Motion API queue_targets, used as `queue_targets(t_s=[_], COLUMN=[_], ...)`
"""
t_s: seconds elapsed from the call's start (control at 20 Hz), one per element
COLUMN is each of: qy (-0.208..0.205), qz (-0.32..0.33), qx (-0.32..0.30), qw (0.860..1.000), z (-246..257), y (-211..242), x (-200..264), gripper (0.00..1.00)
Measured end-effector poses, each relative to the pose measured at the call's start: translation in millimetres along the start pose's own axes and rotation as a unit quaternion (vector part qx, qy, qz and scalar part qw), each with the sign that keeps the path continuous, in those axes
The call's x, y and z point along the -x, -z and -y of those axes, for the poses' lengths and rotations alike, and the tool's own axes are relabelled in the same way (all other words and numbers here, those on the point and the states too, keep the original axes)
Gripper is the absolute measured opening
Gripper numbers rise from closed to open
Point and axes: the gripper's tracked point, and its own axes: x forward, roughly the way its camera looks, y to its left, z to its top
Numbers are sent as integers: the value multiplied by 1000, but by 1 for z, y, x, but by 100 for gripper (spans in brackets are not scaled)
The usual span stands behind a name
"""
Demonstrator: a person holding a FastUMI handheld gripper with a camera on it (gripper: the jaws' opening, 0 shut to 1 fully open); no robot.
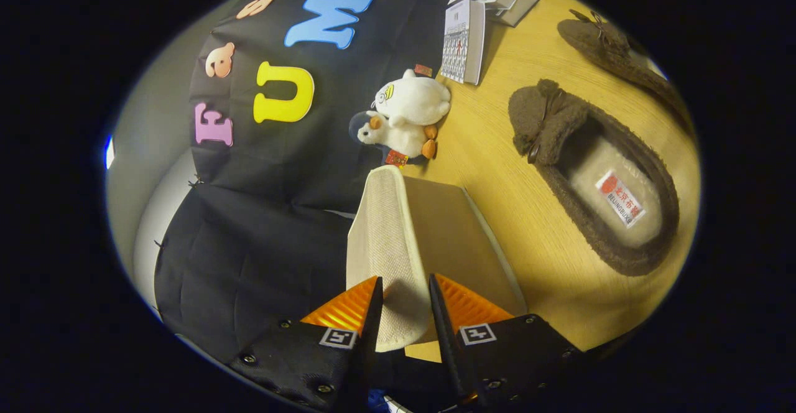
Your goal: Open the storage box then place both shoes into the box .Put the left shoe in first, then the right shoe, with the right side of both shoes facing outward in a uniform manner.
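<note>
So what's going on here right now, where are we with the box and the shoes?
The claw is clamped on the edge of the storage box's lid, a beige fabric flap, which is lifted with the box under it. So the opening step is underway. Both brown shoes are out on the wooden table: the nearer shoe lies beside the box, the farther shoe beyond it. Neither is in the box yet. A white plush toy sits by the booth wall.

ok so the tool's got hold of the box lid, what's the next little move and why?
Probably keep swinging the lid further back until the storage box stays open. The tool grips the lid's edge between its fingers, and the lid looks only partly raised. Both brown shoes, the near one and the far one, lie on the wooden table, not yet boxed.
</note>
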Motion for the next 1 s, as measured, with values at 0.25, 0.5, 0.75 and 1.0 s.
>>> queue_targets(t_s=[0.25, 0.5, 0.75, 1.0], qy=[-14, -30, -29, -42], qz=[-33, -60, -72, -44], qx=[-10, -14, 1, -34], qw=[999, 998, 997, 998], z=[-6, -11, -9, -19], y=[11, 19, 24, 4], x=[-1, -2, -1, 4], gripper=[46, 46, 46, 5])
